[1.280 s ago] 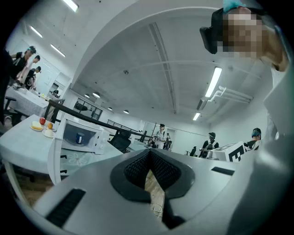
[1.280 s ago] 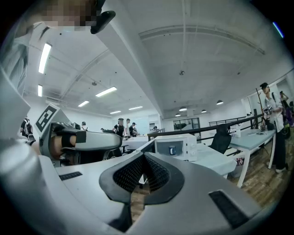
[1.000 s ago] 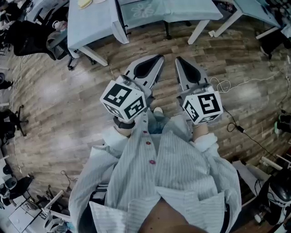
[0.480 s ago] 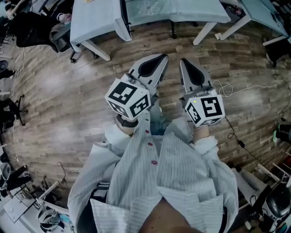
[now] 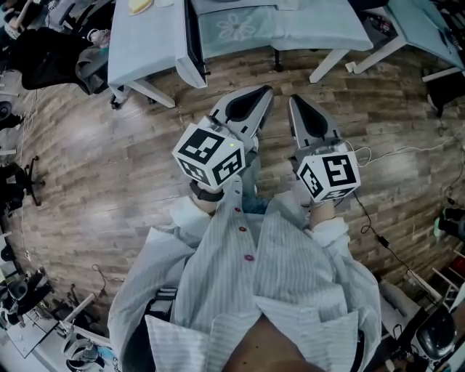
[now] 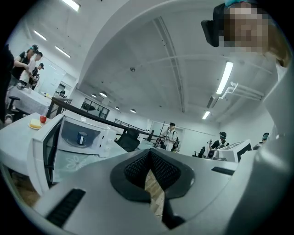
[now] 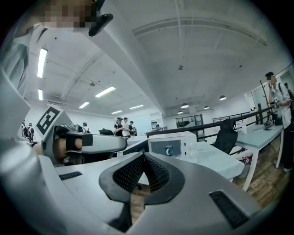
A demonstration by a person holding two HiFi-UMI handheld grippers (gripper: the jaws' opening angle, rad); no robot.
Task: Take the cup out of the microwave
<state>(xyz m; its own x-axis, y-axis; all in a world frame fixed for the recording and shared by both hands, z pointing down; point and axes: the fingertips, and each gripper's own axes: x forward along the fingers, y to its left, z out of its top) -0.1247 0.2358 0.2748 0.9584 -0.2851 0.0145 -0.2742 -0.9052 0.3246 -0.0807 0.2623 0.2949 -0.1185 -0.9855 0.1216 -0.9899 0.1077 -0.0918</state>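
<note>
The white microwave (image 6: 87, 135) stands on a table with a pale floral cloth (image 5: 240, 29), its door (image 6: 43, 160) swung open to the left. A small dark cup (image 6: 81, 137) stands inside the cavity; in the right gripper view the cup (image 7: 169, 150) shows through the microwave (image 7: 172, 147) front. Both grippers are held side by side above the wooden floor, well short of the table. My left gripper (image 5: 265, 91) is shut and empty, its tips (image 6: 149, 153) meeting. My right gripper (image 5: 294, 98) also looks shut with nothing in it (image 7: 144, 155).
A second covered table (image 5: 142, 43) at the left carries a yellow item (image 5: 139, 6). Table legs (image 5: 327, 54) stand ahead on the floor. A white cable (image 5: 392, 149) trails at the right. Office chairs (image 5: 43, 51) and several people (image 6: 171, 135) are around the room.
The person and both grippers have moved forward toward the table, which now sits slightly nearer in the head view. Both sets of jaws have stayed shut.
</note>
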